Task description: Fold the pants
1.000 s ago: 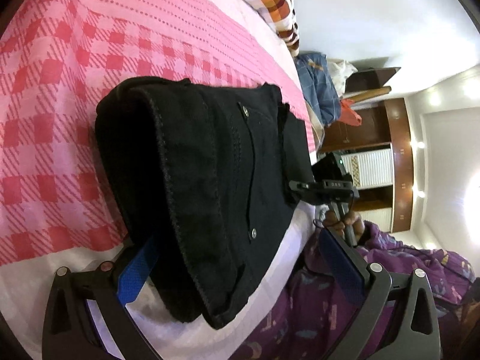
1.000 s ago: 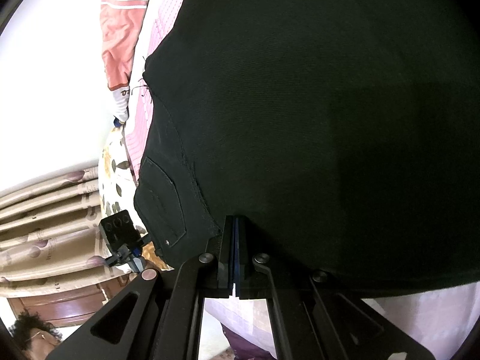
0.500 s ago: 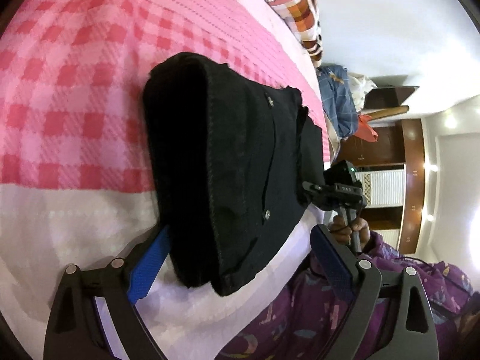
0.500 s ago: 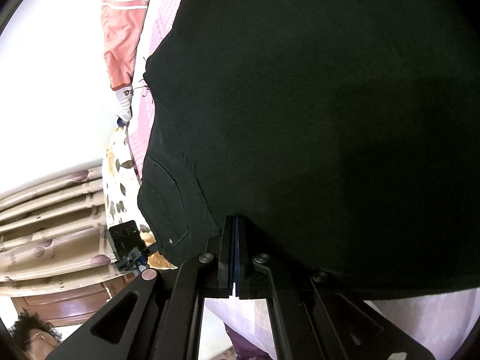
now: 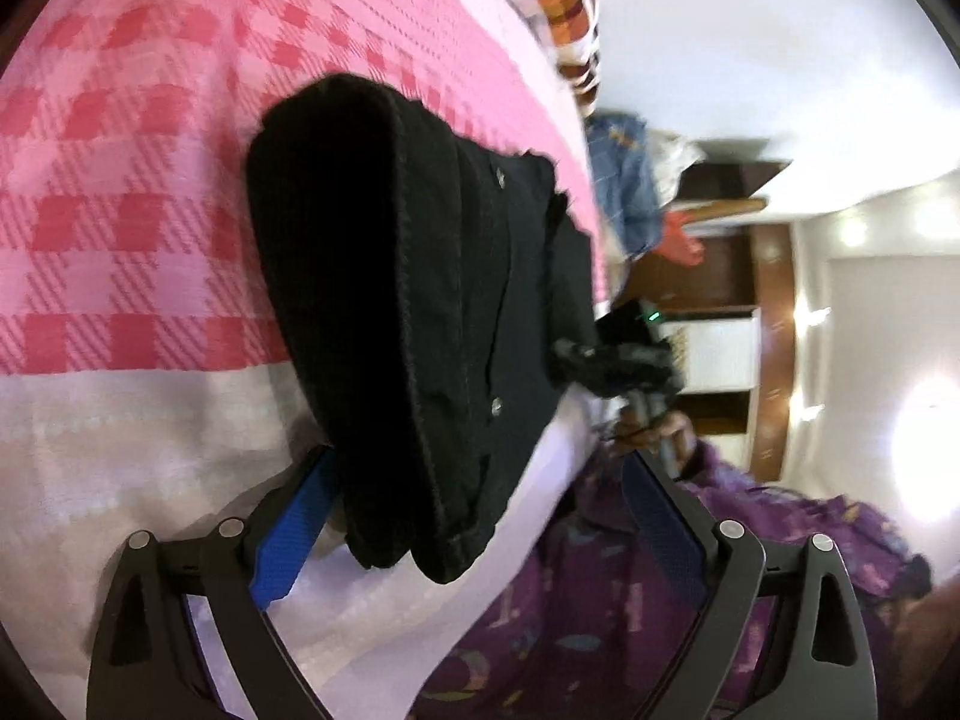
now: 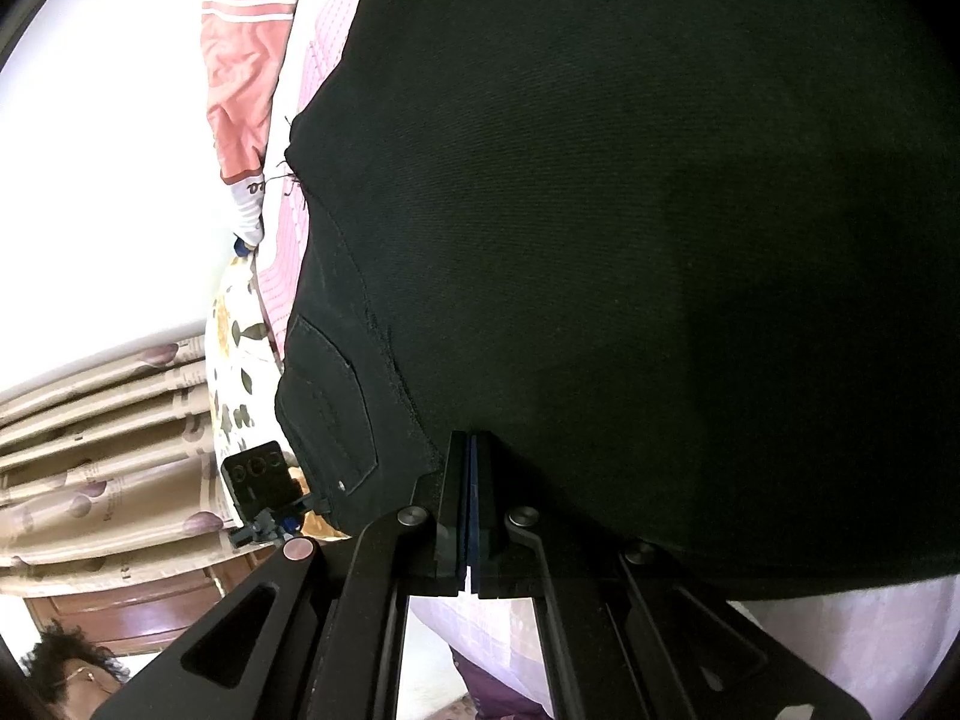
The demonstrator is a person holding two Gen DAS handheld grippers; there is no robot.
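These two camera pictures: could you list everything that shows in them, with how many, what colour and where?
pants: one pair, black, folded into a thick bundle on the bed near its edge
bed cover: one, pink and red check with a white band, under the pants
pillow: one, orange and white check, at the far end of the bed
clothes pile: blue denim with something red, beyond the bed
curtain: beige, patterned, at the left of the right wrist view
person's garment: purple, patterned, beside the bed edge
left gripper: black with blue pads, jaws wide open either side of the bundle's near end, having just closed a little
right gripper: black, jaws shut, tips at the pants' edge
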